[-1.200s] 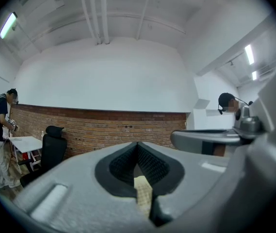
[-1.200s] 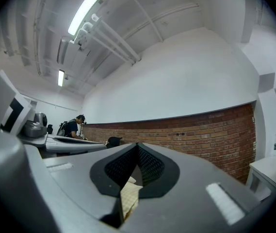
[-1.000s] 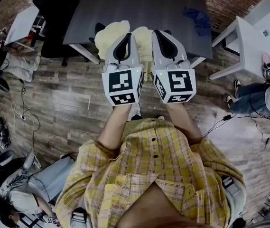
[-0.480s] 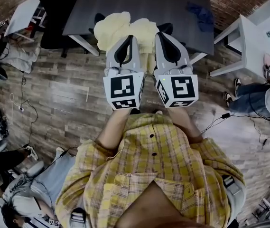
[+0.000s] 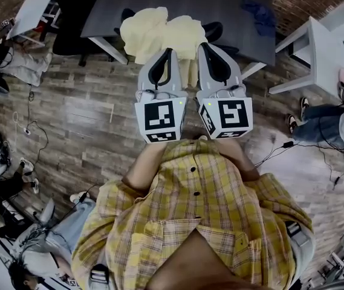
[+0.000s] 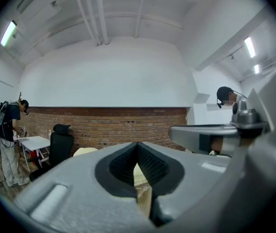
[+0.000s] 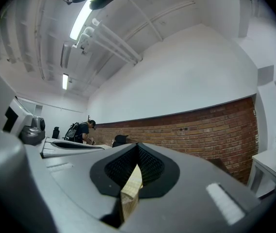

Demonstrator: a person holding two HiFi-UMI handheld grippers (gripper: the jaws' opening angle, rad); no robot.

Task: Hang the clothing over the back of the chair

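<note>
Room: wood-plank floor (image 5: 81,119), red brick wall (image 6: 128,125) w/ white above, strip lights + pipes on ceiling. Dark tabletop (image 5: 184,5) at top of head view, blue cloth (image 5: 257,11) lying on its right part, white side table (image 5: 323,47) to the right, black office chair (image 5: 69,17) at left. Other ppl around the edges, cables on floor. Pale yellow clothing (image 5: 153,32) is draped over the back of the chair (image 5: 213,30) at the tabletop's near edge, bunched in two lumps, black chair parts poking out either side. Left tongs (image 5: 167,51) and right tongs (image 5: 203,45) are held side by side in front of wearer's plaid shirt (image 5: 196,204), tips pointing at the clothing. Both tongs closed, tips meeting, nothing gripped; gripper views show only a pale yellow sliver through the slit below the tips. Vs 1 s ago: clothing + tabletop sit higher in head view, tongs a bit nearer the torso, both closed then too; ppl at lower left have shifted.
</note>
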